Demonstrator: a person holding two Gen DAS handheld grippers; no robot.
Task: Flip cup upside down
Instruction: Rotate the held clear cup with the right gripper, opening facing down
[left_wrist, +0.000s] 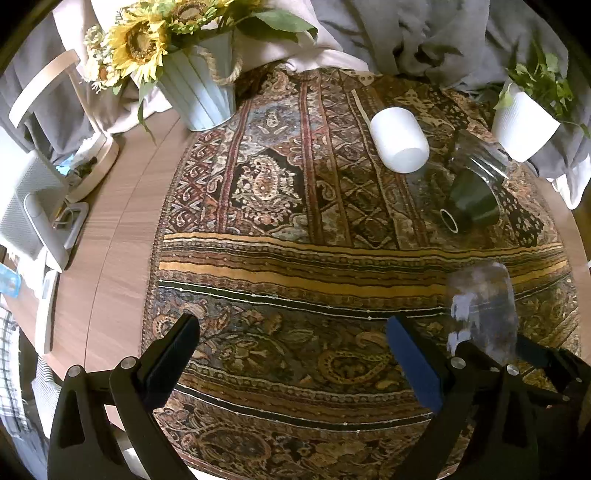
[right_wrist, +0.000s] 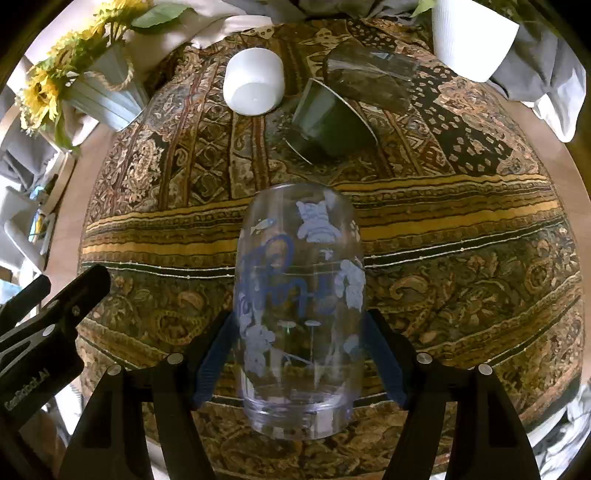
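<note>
Both wrist cameras are looking forward and down, close over the patterned cloth (left_wrist: 280, 206), sharing its far edge.

Each tool (right_wrist: 299, 354) is matte black with silver screw heads, blue finger pads (left_wrist: 413, 365) and white lettering.

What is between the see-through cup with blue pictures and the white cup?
Only patterned cloth lies between the glass cup and white cup in the right wrist view; the green cup sits off to the side.
</note>
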